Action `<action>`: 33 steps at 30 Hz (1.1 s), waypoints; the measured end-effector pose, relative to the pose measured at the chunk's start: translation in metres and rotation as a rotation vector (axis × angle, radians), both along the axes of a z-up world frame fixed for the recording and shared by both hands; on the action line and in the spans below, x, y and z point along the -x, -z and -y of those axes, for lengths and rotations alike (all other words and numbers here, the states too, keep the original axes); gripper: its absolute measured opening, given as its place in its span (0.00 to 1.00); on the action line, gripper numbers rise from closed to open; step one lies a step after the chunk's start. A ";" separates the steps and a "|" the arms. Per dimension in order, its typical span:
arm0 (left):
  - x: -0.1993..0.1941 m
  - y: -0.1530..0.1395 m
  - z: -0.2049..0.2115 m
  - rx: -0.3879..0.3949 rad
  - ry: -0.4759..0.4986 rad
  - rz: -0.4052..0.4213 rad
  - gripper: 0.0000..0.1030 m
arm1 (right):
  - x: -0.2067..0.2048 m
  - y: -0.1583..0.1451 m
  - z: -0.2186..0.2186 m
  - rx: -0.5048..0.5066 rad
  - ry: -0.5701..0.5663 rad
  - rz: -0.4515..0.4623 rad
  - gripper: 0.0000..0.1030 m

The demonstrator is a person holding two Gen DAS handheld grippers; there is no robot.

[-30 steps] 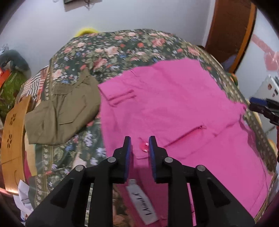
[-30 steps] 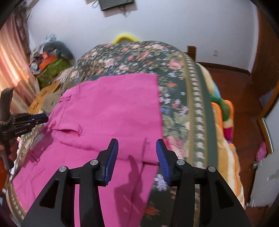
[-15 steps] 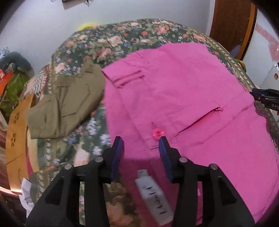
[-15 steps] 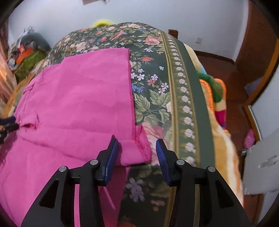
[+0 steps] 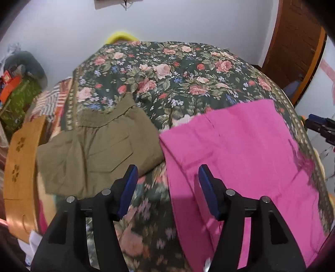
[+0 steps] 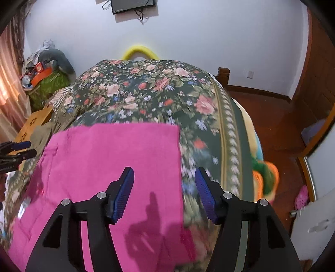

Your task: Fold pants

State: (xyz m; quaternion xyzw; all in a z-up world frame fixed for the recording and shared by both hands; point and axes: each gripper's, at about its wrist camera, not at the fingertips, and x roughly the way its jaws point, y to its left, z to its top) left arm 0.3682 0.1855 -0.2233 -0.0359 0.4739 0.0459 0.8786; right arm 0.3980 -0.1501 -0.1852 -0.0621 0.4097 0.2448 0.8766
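- Floral bedspread [image 5: 180,83] in dark green with pink roses covers the bed and fills both views; pale walls stand behind it.
- Nearest in the left wrist view, the left gripper [image 5: 167,188] hangs above the bedspread with its jaws opening, blue pads [image 5: 127,188] well spread; nothing lies between them — only the patterned cloth below and the left edge of the pink pants [image 5: 240,159].
- Nearest in the right wrist view, the right gripper [image 6: 164,192] hangs over the right edge of the pink pants [image 6: 113,159], its jaws opening too, pads apart and pinching nothing; its shadow falls on the fabric.
- Pink pants lie flat on the near half of the bed, folded over into a rectangle with straight edges at the far and right sides.
- Just beside them to the left lie folded olive-green pants [image 5: 98,148], their edges close but whether touching is unclear.
- Beyond the left edge of the bed stands a light wooden panel [image 5: 18,167] with flower-shaped cut-outs.
- Farther left, a green bag [image 6: 48,85] holds a heap — something orange and a grey bundle on top; its contents are too small to tell.
- Farthest, a yellow arch [image 6: 139,50] shows behind the bed, and a dark screen [image 6: 133,6] hangs on the wall.
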 end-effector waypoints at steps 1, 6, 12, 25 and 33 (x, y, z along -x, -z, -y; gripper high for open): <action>-0.007 0.003 -0.002 0.010 -0.001 -0.004 0.58 | -0.004 0.001 -0.004 0.001 -0.004 -0.001 0.55; -0.035 0.022 -0.014 0.061 -0.013 -0.032 0.58 | -0.032 0.012 -0.020 0.004 -0.016 0.000 0.55; -0.052 0.039 -0.029 0.143 -0.004 -0.010 0.58 | -0.070 0.035 -0.031 0.000 0.013 -0.023 0.55; -0.056 0.043 -0.020 0.183 0.031 -0.006 0.24 | -0.077 0.049 -0.044 -0.069 -0.033 -0.051 0.06; -0.047 0.015 -0.006 -0.038 -0.001 0.039 0.10 | -0.067 0.026 -0.040 -0.017 -0.006 0.043 0.02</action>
